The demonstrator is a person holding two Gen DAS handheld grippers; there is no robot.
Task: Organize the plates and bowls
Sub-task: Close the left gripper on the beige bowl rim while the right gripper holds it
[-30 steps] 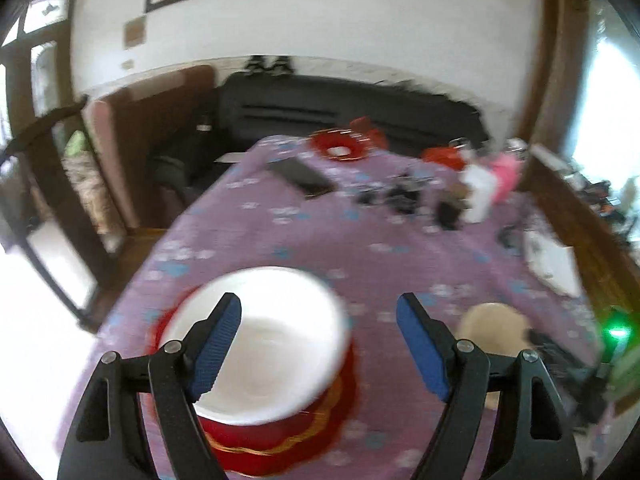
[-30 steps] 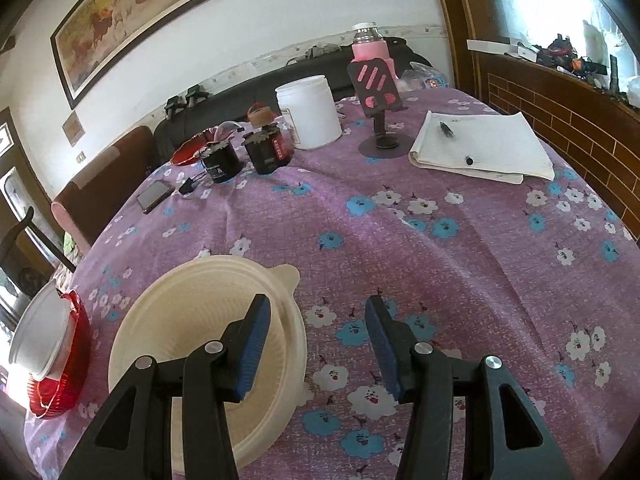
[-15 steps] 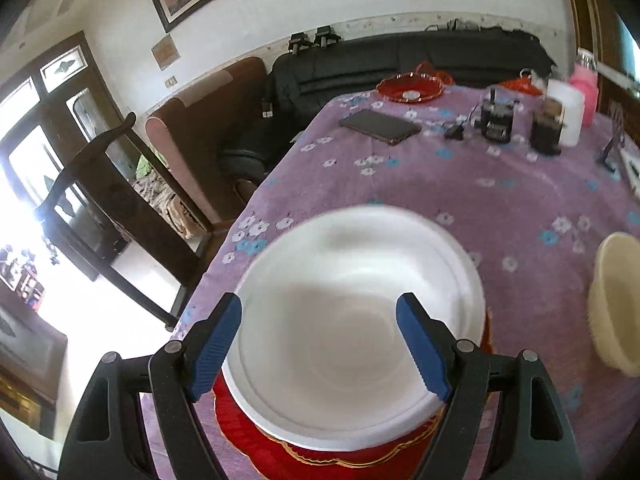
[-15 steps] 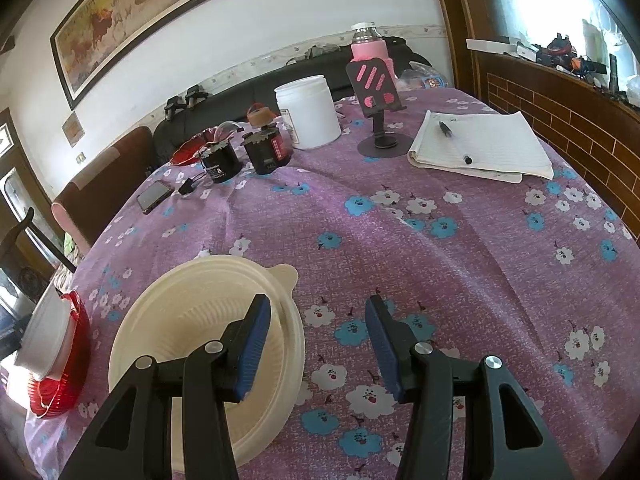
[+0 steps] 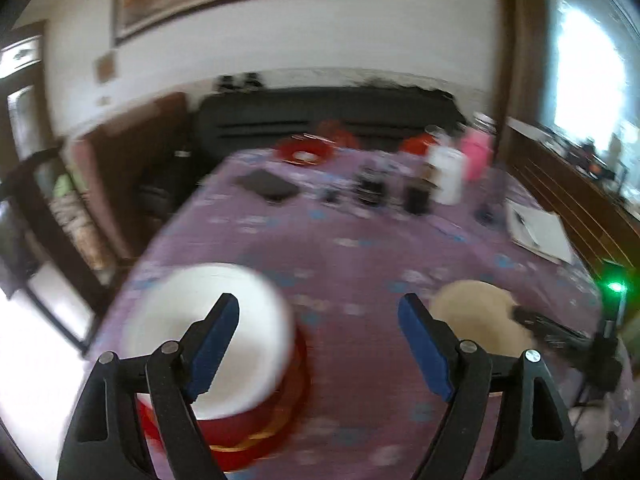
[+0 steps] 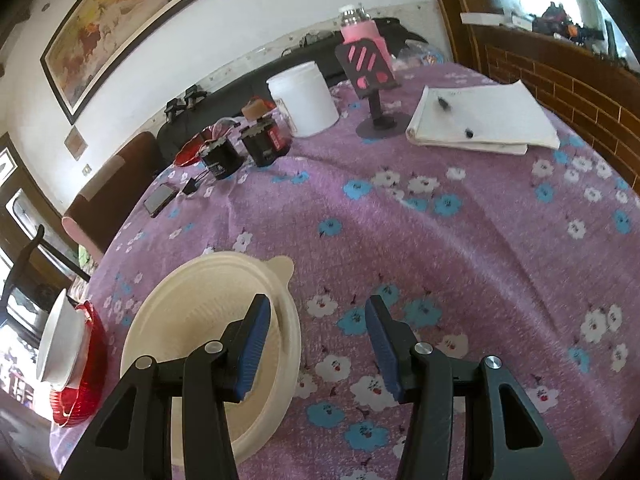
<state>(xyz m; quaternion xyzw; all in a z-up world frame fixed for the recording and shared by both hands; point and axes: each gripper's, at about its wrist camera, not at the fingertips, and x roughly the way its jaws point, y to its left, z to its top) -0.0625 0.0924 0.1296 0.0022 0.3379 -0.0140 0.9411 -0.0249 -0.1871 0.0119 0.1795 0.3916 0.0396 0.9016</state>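
A white bowl (image 5: 208, 328) sits inside a red bowl (image 5: 280, 412) at the near left of the purple floral table (image 5: 340, 248). My left gripper (image 5: 318, 344) hangs open above the cloth just right of that stack, its left finger overlapping the white bowl in the picture; the view is blurred. A cream plate (image 6: 192, 320) with a small tab lies to the right of the stack. My right gripper (image 6: 316, 344) is open over the plate's right rim, with the left finger above the plate and the right finger above the cloth. In the right wrist view the white bowl (image 6: 60, 344) leans in the red bowl (image 6: 90, 372).
Farther back on the table stand a white jar (image 6: 304, 100), a pink phone stand (image 6: 370, 68), two black jars (image 6: 222, 156), a phone (image 6: 160, 200) and a red dish (image 6: 192, 148). A notebook (image 6: 484, 120) lies at the right. Chairs (image 6: 104, 192) stand along the left edge.
The left wrist view swung from straight over the white bowl back to the right, so the bowl now sits left of the jaws. The right gripper has stayed put.
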